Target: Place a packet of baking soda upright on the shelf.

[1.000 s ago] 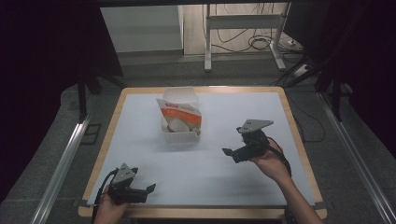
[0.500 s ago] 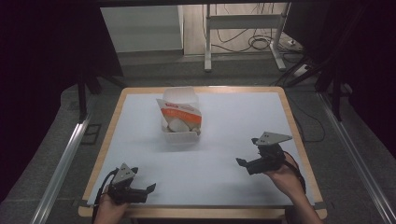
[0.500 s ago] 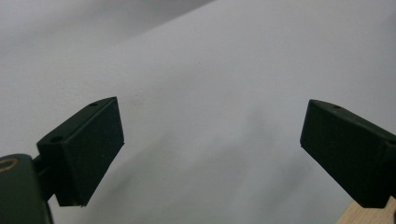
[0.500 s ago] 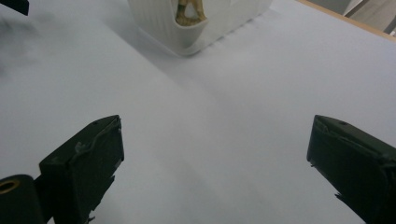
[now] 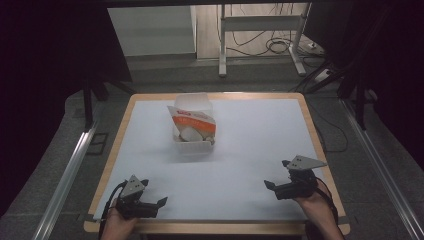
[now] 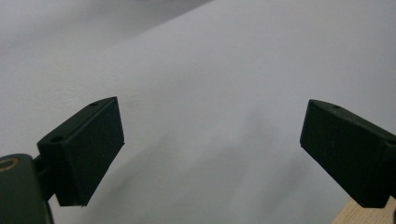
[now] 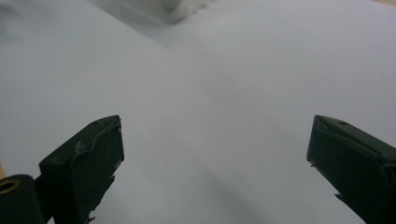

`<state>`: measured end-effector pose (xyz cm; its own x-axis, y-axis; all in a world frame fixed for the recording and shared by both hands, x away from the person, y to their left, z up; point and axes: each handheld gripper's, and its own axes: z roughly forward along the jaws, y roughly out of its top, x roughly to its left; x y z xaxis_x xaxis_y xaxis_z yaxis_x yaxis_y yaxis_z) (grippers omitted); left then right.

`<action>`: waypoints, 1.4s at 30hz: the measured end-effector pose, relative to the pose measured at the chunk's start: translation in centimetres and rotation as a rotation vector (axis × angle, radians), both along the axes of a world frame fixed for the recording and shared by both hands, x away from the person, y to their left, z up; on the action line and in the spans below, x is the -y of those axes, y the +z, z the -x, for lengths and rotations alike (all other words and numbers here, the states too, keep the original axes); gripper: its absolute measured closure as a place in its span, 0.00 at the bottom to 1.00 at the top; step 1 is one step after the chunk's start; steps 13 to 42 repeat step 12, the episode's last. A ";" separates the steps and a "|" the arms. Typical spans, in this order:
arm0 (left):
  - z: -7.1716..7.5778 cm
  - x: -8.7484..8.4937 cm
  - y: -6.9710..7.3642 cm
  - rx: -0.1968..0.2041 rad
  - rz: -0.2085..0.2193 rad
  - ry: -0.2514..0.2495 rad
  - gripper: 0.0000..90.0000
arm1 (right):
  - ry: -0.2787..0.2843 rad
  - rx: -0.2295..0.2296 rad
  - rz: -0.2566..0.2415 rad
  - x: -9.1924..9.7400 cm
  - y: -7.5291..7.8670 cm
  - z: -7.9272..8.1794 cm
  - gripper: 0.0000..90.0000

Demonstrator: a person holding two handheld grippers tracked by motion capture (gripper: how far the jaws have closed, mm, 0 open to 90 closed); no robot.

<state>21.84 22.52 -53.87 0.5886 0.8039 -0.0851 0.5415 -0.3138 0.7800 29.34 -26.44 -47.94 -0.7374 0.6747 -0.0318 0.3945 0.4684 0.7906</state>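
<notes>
A clear plastic box (image 5: 192,145) stands near the middle of the white table top (image 5: 250,130), with an orange-and-white bag (image 5: 192,120) and pale round items inside. My left gripper (image 5: 159,202) rests low at the front left corner, open, jaws wide over bare white surface (image 6: 210,116). My right gripper (image 5: 268,186) sits at the front right, also open with nothing between its jaws. A blurred corner of the box (image 7: 163,9) shows at the top of the right gripper view.
The table has a wooden rim (image 5: 120,130); a bit of it (image 6: 369,212) lies under the left gripper's jaw. Metal rails (image 5: 65,175) run along both sides. A stand and cables (image 5: 260,30) lie on the floor beyond the far edge.
My right gripper has pulled back from beside the box toward the front right corner of the table and sunk lower. The left gripper has stayed put.
</notes>
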 end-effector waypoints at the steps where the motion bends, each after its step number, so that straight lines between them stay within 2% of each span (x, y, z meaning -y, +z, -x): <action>1: 0.0 0.0 0.0 0.000 0.000 -0.001 0.07 | -0.008 -0.005 0.008 0.2 -0.3 0.1 0.04; 7: 0.0 0.0 0.0 -0.001 -0.001 -0.004 0.07 | -0.019 -0.043 0.036 0.7 -1.5 0.2 0.04; 42: -0.1 0.1 0.0 -0.002 -0.001 -0.007 0.07 | -0.011 -0.041 0.044 0.4 -1.5 0.2 0.04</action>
